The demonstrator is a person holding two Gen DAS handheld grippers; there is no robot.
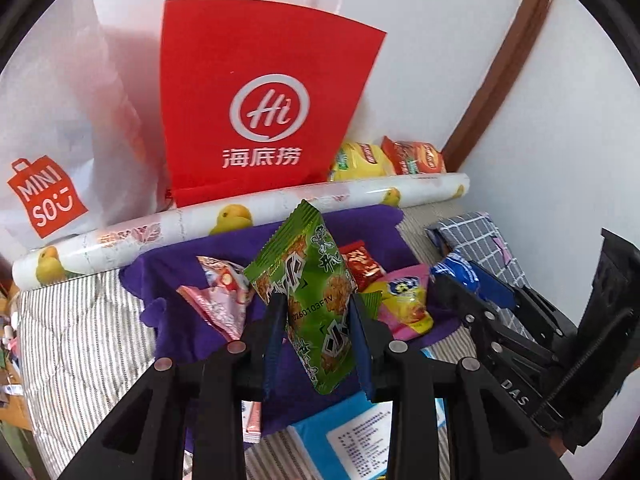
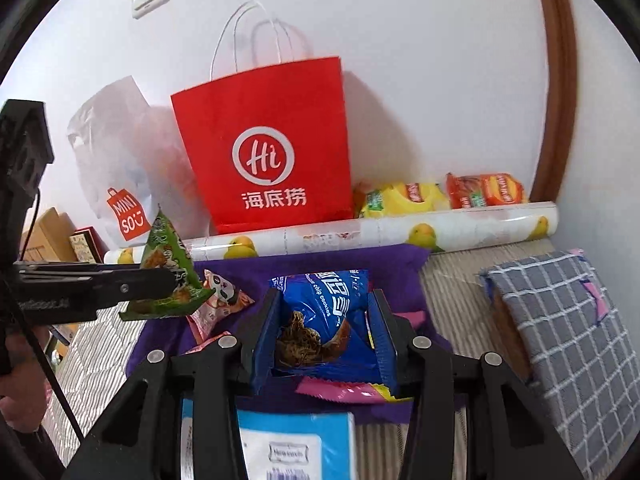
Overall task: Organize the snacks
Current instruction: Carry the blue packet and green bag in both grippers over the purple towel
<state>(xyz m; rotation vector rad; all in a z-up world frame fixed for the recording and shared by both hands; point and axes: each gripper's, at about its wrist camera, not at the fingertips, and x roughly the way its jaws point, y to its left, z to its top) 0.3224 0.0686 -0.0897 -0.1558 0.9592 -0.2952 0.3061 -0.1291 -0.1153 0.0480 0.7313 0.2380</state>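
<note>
My left gripper [image 1: 318, 312] is shut on a green snack packet [image 1: 308, 280], held upright above the purple cloth [image 1: 184, 272]. My right gripper [image 2: 324, 316] is shut on a blue cookie packet [image 2: 324, 312], just right of the left one. In the right wrist view the left gripper [image 2: 176, 282] shows side-on with the green packet [image 2: 168, 256]. On the cloth lie a pink-and-white packet [image 1: 220, 296], a small red packet [image 1: 362, 266] and a pink-and-yellow packet [image 1: 404, 304]. A red paper bag [image 1: 260, 100] stands against the wall behind them.
A white plastic bag [image 1: 52, 160] leans left of the red bag. A rolled sheet with yellow ducks [image 1: 240, 216] lies in front of both. Yellow [image 1: 360, 158] and orange [image 1: 414, 156] chip bags sit at the wall. A checked grey cushion [image 2: 560, 320] is at right, a blue-and-white box [image 2: 292, 444] below.
</note>
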